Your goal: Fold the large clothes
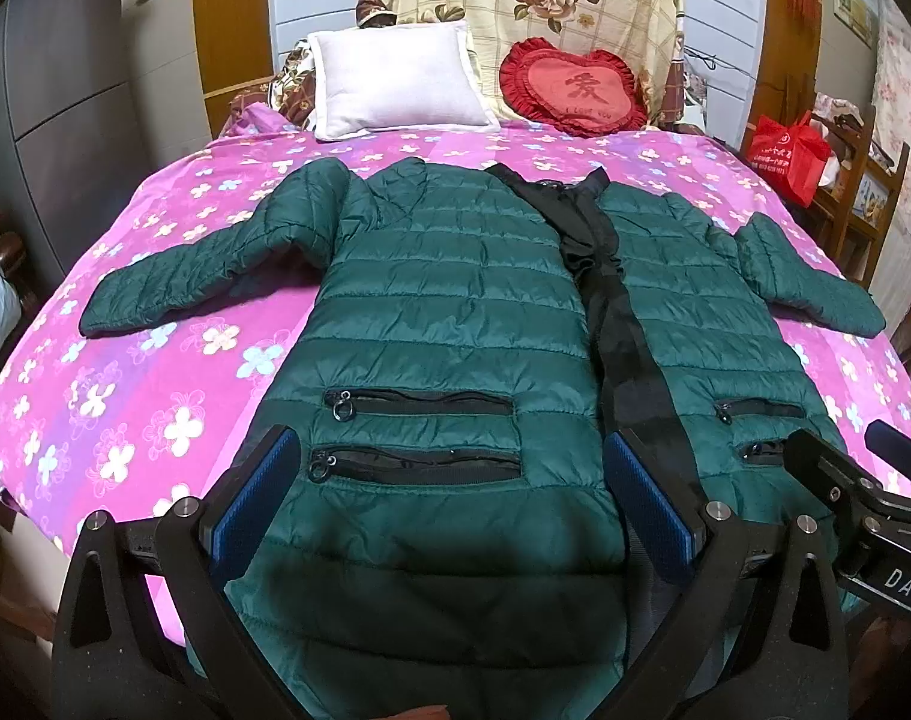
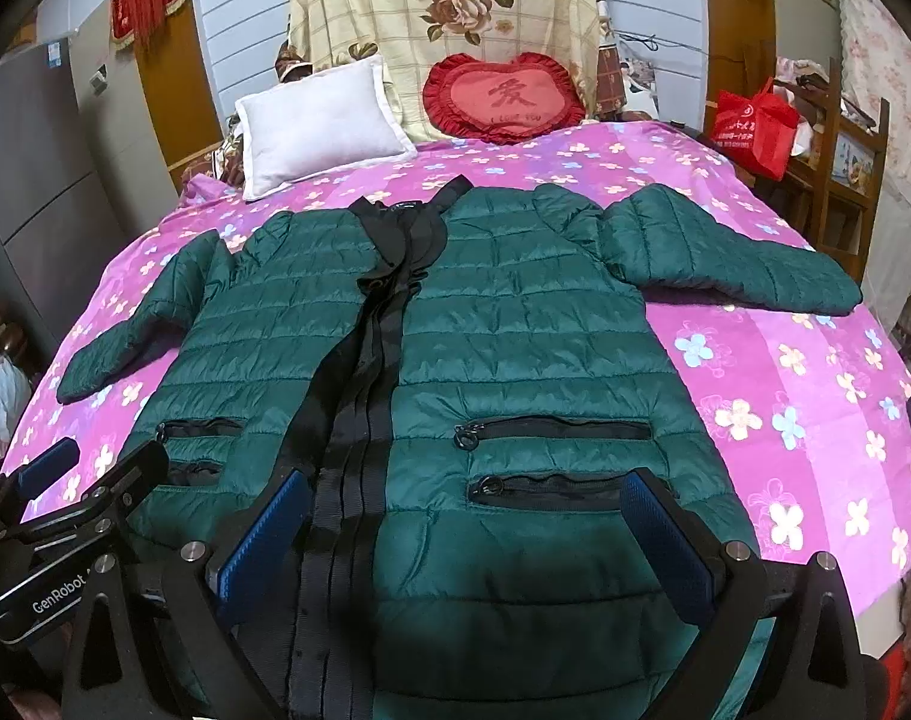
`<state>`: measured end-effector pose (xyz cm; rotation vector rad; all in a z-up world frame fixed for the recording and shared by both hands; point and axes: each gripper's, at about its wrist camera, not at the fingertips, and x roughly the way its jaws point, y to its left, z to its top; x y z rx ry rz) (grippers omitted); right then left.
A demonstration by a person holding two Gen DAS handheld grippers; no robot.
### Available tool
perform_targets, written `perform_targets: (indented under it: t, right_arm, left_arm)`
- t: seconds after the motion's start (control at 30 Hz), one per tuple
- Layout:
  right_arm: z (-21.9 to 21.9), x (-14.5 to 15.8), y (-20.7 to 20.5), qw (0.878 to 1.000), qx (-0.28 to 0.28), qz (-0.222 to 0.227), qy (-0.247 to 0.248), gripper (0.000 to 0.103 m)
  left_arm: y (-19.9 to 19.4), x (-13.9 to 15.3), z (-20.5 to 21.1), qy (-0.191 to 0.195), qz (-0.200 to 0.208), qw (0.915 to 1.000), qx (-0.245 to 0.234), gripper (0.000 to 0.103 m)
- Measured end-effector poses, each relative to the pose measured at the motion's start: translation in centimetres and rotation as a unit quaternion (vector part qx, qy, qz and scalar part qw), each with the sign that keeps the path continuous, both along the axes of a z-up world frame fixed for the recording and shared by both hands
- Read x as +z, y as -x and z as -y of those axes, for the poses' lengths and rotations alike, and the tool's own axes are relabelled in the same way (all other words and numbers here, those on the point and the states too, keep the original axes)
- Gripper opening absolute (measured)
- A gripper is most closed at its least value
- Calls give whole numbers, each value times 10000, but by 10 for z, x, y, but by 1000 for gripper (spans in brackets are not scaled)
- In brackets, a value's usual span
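A dark green quilted puffer jacket [image 1: 455,312] lies flat, front up, on the bed, sleeves spread to both sides, with a black zip band down its middle; it also shows in the right wrist view [image 2: 515,330]. My left gripper [image 1: 449,480] is open above the jacket's left front panel near the hem, over its two zip pockets. My right gripper [image 2: 467,516] is open above the right front panel near the hem. Neither holds cloth. The right gripper's body [image 1: 845,504] shows at the right edge of the left wrist view.
The bed has a pink flowered sheet [image 1: 155,396]. A white pillow [image 1: 395,81] and a red heart cushion [image 1: 572,87] lie at the head. A wooden rack with a red bag [image 1: 788,150] stands right of the bed, a grey cabinet [image 1: 53,108] left.
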<state>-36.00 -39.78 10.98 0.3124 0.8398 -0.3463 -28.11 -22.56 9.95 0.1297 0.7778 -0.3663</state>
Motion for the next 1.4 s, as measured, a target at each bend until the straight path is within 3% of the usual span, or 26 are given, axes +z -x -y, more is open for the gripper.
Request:
perform_targets:
  t: [0.7, 1.4]
  right_arm:
    - [2, -2, -15, 9999, 44, 147, 60, 103]
    - [14, -13, -69, 9997, 91, 52, -204, 103]
  left_arm:
    - [-9, -8, 5, -24, -114, 9999, -77, 101]
    - [-63, -6, -4, 15, -169, 9996, 223, 101]
